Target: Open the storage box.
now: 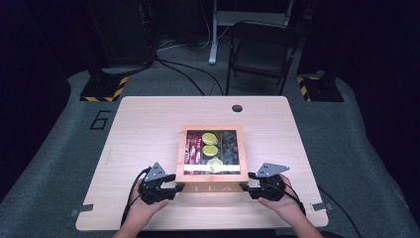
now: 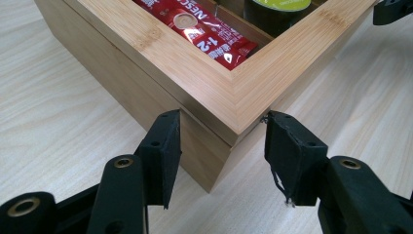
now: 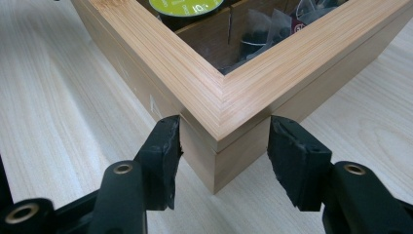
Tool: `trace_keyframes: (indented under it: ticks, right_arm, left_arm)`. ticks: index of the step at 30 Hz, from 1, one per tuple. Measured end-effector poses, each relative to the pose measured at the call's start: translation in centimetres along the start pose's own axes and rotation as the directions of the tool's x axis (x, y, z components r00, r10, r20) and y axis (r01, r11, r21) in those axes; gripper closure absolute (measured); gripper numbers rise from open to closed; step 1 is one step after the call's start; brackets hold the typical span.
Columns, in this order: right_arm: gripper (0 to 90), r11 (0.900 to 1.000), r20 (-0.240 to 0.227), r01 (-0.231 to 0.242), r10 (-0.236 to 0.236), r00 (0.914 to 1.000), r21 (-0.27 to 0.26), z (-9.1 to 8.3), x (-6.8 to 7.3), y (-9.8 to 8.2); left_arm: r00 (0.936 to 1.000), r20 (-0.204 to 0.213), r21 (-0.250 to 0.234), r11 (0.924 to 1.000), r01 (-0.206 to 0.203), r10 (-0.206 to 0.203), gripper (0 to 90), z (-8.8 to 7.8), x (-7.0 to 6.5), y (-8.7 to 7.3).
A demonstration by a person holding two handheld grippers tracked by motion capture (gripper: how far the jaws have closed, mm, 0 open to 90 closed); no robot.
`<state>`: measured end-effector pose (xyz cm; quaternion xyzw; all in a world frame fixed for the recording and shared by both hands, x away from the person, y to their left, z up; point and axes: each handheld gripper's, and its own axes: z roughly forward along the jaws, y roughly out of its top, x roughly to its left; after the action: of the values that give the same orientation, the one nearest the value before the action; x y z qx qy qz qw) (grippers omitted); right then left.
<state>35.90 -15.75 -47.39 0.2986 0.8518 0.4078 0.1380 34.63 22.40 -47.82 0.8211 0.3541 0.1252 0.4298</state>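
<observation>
Two grippers, left [image 1: 177, 187] and right [image 1: 246, 188], each clamp a near corner of the wooden tea box [image 1: 213, 187] at the table's [image 1: 143, 124] middle, steadying both lid corners evenly for lifting.

The desk [image 1: 148, 124] is viewed from above, looking forward; a near corner of the bamboo tea box [image 1: 212, 186] is viewed closely from each gripper camera.

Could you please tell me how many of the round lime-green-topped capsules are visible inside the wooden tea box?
3, all in the middle column of the wooden box: one at the far end, one in the middle, one nearest the person. Others could lie hidden beneath them.
</observation>
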Motion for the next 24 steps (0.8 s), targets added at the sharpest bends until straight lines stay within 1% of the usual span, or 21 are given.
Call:
trace_keyframes:
  ticks: [1,3,4,5,12,13,14,15,16,17,18,19,22,23,24]
  right_arm:
    - [45.7,1.000,-0.002,0.003,-0.003,1.0000,-0.003,0.0,0.0,0.0]
    - [47.5,1.000,-0.006,0.008,-0.008,1.0000,-0.015,-0.2,-0.1,0.1]
    - [47.5,1.000,-0.006,0.008,-0.008,1.0000,-0.015,-0.2,-0.1,0.1]
    - [47.4,1.000,-0.005,-0.002,0.002,1.0000,-0.013,-0.2,0.0,0.1]
    - [47.5,1.000,-0.005,-0.001,0.001,1.0000,-0.014,-0.2,0.0,0.1]
    - [47.7,1.000,-0.005,-0.002,0.002,1.0000,-0.016,-0.2,0.0,0.1]
    - [48.2,1.000,-0.004,-0.004,0.004,1.0000,-0.017,-0.2,0.0,0.2]
    - [48.6,1.000,-0.010,-0.008,0.008,0.9999,-0.021,-0.3,0.0,0.2]
    - [48.6,1.000,-0.004,-0.009,0.009,1.0000,-0.025,-0.3,0.0,0.3]
    - [48.6,0.999,-0.003,-0.008,0.008,1.0000,-0.031,-0.3,0.0,0.3]
    - [48.6,0.999,-0.003,-0.016,0.016,0.9999,-0.032,-0.4,0.0,0.3]
    - [48.5,0.999,0.001,-0.006,0.006,1.0000,-0.037,-0.4,0.0,0.4]
    - [48.4,0.999,0.008,-0.012,0.012,0.9999,-0.045,-0.5,0.0,0.6]
    - [48.4,0.999,0.007,-0.017,0.017,0.9998,-0.049,-0.6,0.1,0.6]
    - [48.3,0.999,0.004,-0.010,0.010,0.9999,-0.050,-0.7,0.0,0.7]
  left_arm:
    - [1.0000,-0.004,0.001,1.0000,-0.006,0.006,47.6,0.0,0.0,0.0]
    - [1.0000,-0.001,0.005,1.0000,-0.003,0.003,47.7,-0.1,0.0,0.1]
    - [1.0000,-0.001,0.005,1.0000,-0.003,0.003,47.6,-0.1,0.0,0.1]
    - [1.0000,-0.001,0.008,1.0000,-0.004,0.004,47.6,-0.1,0.0,0.1]
    - [1.0000,-0.008,0.007,1.0000,0.000,0.000,47.6,-0.1,-0.2,0.2]
    - [1.0000,-0.009,0.004,1.0000,0.002,-0.002,47.6,-0.1,-0.2,0.2]
    - [0.9999,-0.014,-0.002,1.0000,-0.008,0.008,47.7,-0.2,-0.1,0.2]
    - [0.9999,-0.014,-0.002,1.0000,-0.008,0.008,47.9,-0.2,-0.1,0.2]
    - [0.9999,-0.009,-0.012,0.9999,-0.005,0.005,48.0,-0.2,-0.3,0.4]
    - [0.9998,-0.013,-0.015,0.9998,-0.012,0.011,48.0,-0.2,-0.3,0.5]
    - [0.9999,-0.014,-0.020,0.9998,-0.007,0.007,47.8,-0.2,-0.3,0.5]
    - [0.9999,-0.014,-0.020,0.9998,-0.007,0.007,47.8,-0.2,-0.3,0.5]
    - [0.9996,-0.024,-0.025,0.9996,-0.016,0.016,47.7,-0.3,-0.6,1.0]
    - [0.9995,-0.030,-0.027,0.9996,-0.013,0.012,47.6,-0.3,-0.7,1.1]
    - [0.9995,-0.033,-0.032,0.9995,-0.003,0.002,47.6,-0.4,-0.8,1.2]
